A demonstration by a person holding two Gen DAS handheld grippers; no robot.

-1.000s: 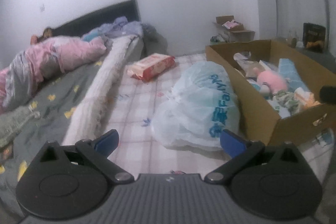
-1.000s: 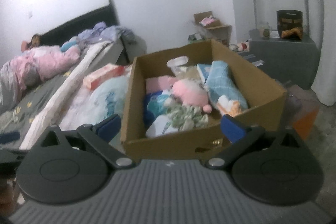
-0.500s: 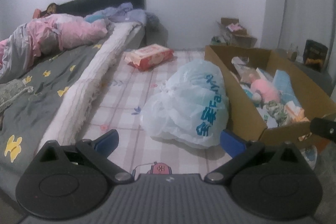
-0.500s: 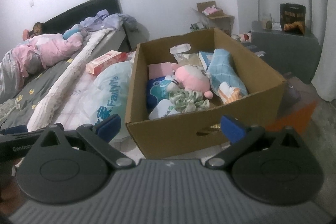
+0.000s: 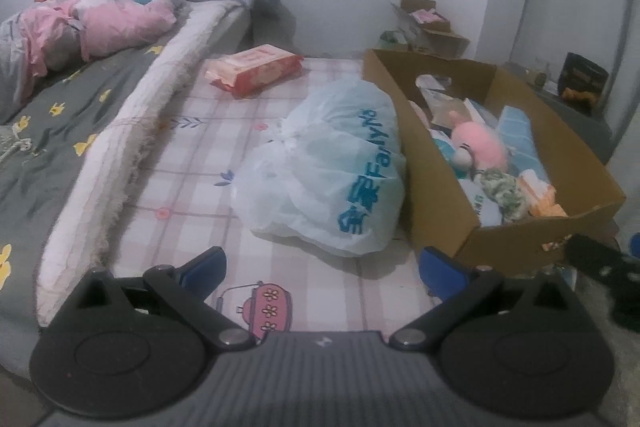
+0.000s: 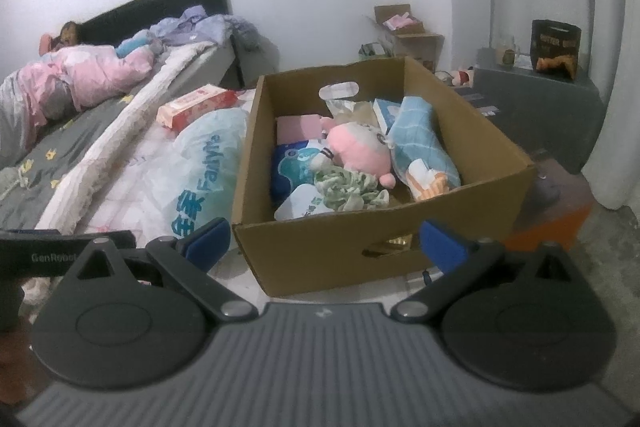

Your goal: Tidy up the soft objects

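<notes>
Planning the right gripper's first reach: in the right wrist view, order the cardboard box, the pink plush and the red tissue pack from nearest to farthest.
From the right gripper:
1. Cardboard box, its front wall directly ahead.
2. Pink plush, inside the box, near its middle.
3. Red tissue pack, on the bed, far left.

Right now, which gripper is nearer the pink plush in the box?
Right. The right gripper faces the cardboard box's near wall, with the pink plush just beyond inside. The left gripper hangs over the bed sheet, with the plastic bag ahead and the box off to its right.
</notes>
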